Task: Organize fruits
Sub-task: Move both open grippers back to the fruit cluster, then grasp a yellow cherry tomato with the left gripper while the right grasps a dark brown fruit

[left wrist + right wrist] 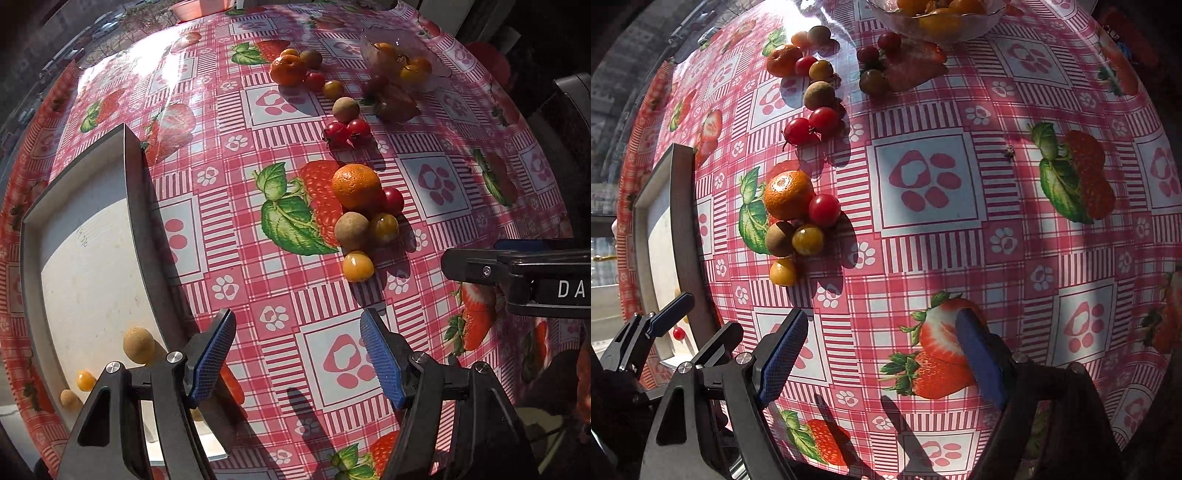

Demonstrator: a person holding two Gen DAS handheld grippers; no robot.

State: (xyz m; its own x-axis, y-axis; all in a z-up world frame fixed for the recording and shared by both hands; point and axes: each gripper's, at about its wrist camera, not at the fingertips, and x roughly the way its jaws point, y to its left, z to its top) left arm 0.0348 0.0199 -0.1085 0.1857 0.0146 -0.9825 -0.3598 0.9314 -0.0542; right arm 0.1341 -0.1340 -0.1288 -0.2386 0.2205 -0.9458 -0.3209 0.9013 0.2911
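My left gripper (299, 354) is open and empty, low over the tablecloth beside the white tray (74, 236). The tray holds a tan longan (139, 344), a yellow berry (85, 380) and another small longan (68, 398). Ahead lies a cluster: an orange tangerine (356, 186), a red cherry tomato (392, 200), a longan (351, 230) and yellow berries (357, 266). My right gripper (882, 354) is open and empty over the cloth; the same tangerine (788, 194) lies ahead to its left. The right gripper also shows at the right edge of the left wrist view (517, 273).
Farther back lie two red tomatoes (347, 131), a longan (345, 109) and a second tangerine (287, 70) with small fruits. A clear glass bowl (960, 31) with yellow fruits stands at the back. The table (1052, 258) has a red strawberry-print cloth.
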